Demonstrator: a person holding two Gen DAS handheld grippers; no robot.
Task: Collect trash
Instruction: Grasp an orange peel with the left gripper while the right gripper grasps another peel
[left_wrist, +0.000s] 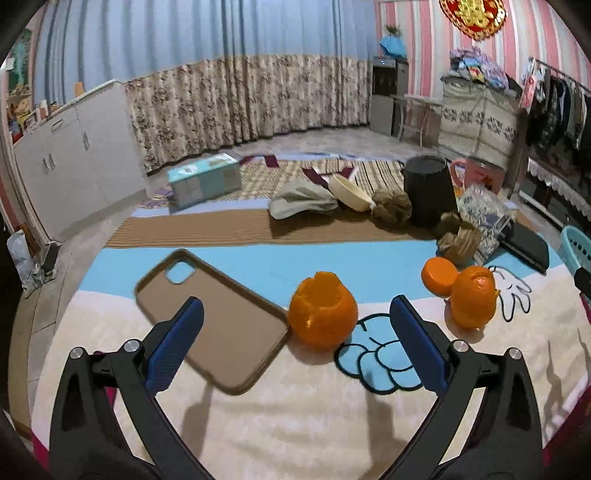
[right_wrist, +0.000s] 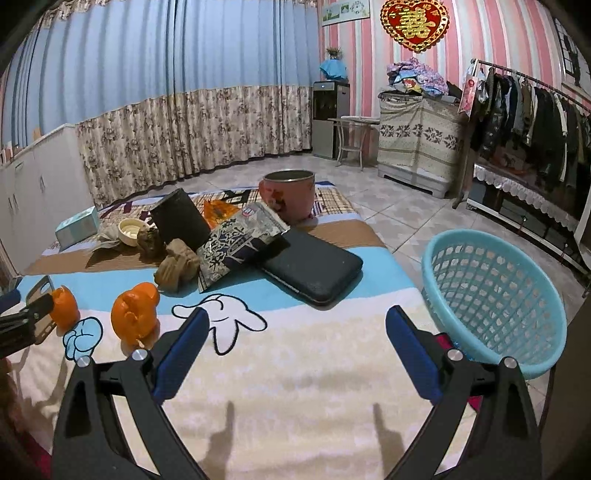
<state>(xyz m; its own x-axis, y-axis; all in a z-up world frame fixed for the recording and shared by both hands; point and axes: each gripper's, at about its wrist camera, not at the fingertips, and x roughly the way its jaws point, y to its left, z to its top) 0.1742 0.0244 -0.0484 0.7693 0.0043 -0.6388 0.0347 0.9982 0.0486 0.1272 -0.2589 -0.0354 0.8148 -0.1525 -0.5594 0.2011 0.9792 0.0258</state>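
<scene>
A hollow orange peel (left_wrist: 322, 314) sits on the blanket just ahead of my left gripper (left_wrist: 295, 310), which is open and empty, its jaws apart on either side of the peel. A second orange peel (left_wrist: 472, 299) with a loose cap piece (left_wrist: 438, 275) lies to its right; it also shows in the right wrist view (right_wrist: 135, 314). My right gripper (right_wrist: 297, 319) is open and empty above the blanket. A light blue mesh basket (right_wrist: 495, 295) stands at the right. A crumpled snack bag (right_wrist: 240, 243) and brown paper wads (right_wrist: 177, 264) lie further back.
A brown phone case (left_wrist: 214, 317) lies left of the near peel. A black wallet (right_wrist: 314, 266), a black container (right_wrist: 179, 218), a pink bucket (right_wrist: 290, 195), a cream bowl (right_wrist: 129, 229) and a tissue box (left_wrist: 205, 179) sit further back. The left gripper shows at the right view's left edge (right_wrist: 26, 321).
</scene>
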